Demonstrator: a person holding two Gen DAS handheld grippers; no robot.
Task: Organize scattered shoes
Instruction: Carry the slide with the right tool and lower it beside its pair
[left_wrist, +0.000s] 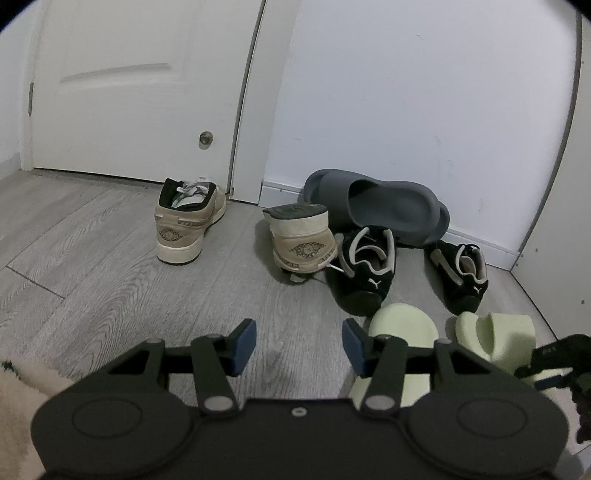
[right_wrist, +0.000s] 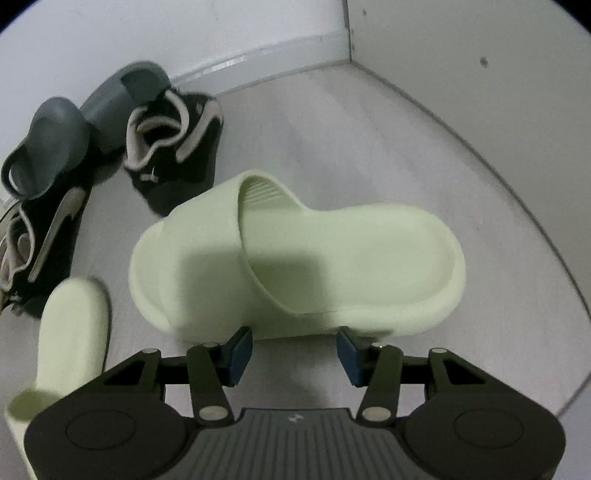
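We are seeing a pale green slide (right_wrist: 295, 258) lying upright on the floor, its mate (right_wrist: 70, 332) just beside, black sneakers (right_wrist: 173, 147) and grey slides (right_wrist: 48, 147) bunching beyond.

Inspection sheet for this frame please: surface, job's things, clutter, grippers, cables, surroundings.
Surface: grey wood-look floor.
Job's things: tan sneakers, one tipped; black sneakers; grey slides by the wall; green slides.
Clutter: fluffy rug edge.
Grippers: left gripper open over bare floor; right gripper open just short of a green slide.
Cables: nothing seen.
Surroundings: white door, wall, baseboard.
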